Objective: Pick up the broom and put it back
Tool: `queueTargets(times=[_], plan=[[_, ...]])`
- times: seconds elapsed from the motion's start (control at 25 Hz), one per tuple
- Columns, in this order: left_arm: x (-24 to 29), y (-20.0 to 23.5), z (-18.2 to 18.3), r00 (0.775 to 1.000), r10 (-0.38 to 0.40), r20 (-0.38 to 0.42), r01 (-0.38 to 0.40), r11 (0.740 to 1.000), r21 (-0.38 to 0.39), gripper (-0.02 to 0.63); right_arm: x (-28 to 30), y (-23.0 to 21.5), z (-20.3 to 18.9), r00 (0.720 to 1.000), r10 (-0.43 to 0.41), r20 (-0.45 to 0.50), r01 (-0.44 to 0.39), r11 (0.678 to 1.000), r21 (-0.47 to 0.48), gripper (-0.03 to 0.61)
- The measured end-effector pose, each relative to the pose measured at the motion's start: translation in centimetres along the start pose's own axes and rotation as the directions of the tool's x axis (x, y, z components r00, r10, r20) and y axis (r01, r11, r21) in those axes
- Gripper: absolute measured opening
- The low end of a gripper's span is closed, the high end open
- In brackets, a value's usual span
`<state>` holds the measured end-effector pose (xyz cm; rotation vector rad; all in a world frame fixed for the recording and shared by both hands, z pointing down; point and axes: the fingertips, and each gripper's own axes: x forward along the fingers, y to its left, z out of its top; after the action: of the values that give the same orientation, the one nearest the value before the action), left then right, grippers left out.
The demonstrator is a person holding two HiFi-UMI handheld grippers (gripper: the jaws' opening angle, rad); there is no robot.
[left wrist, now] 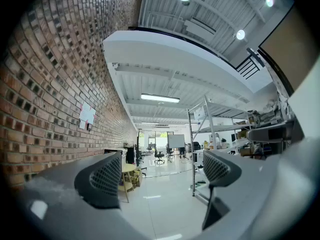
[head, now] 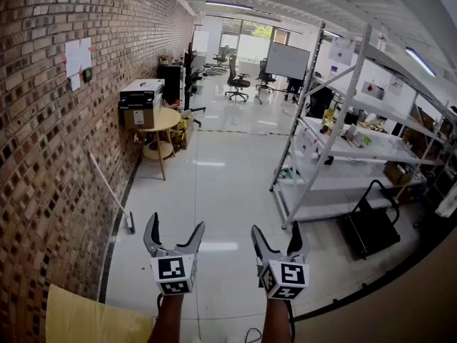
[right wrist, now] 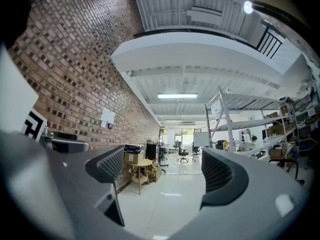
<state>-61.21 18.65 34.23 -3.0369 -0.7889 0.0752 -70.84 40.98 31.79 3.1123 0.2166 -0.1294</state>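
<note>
In the head view a broom (head: 111,191) with a long pale handle leans against the brick wall at the left, its head on the floor near the skirting. My left gripper (head: 173,234) is held level over the floor, open and empty, to the right of the broom's head and nearer to me. My right gripper (head: 276,238) hovers beside it, also open and empty. In the left gripper view the left gripper (left wrist: 162,176) frames only bare floor. The right gripper (right wrist: 165,171) likewise shows nothing between its pads. The broom is outside both gripper views.
A brick wall (head: 43,120) runs along the left. A round wooden table (head: 161,123) with boxes stands against it further on. White metal shelving (head: 343,141) and a black cart (head: 368,224) stand on the right. A yellow surface (head: 93,316) is at the lower left. Glossy white floor (head: 214,184) stretches ahead.
</note>
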Motion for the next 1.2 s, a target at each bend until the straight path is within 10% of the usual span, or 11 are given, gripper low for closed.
queueTargets(times=[0.4, 1.2], plan=[[5.2, -1.6, -2.8, 0.998, -0.052, -0.045, 0.052, 0.999, -0.001, 0.511, 3.1, -2.5, -2.0, 1.000, -0.027, -0.015, 0.026, 0.999, -0.025, 0.480], [31.0, -7.3, -2.0, 0.999, 0.027, -0.039, -0.023, 0.996, 0.086, 0.509, 27.2, -15.8, -4.8, 0.994, 0.109, -0.012, -0.109, 0.994, -0.005, 0.480]])
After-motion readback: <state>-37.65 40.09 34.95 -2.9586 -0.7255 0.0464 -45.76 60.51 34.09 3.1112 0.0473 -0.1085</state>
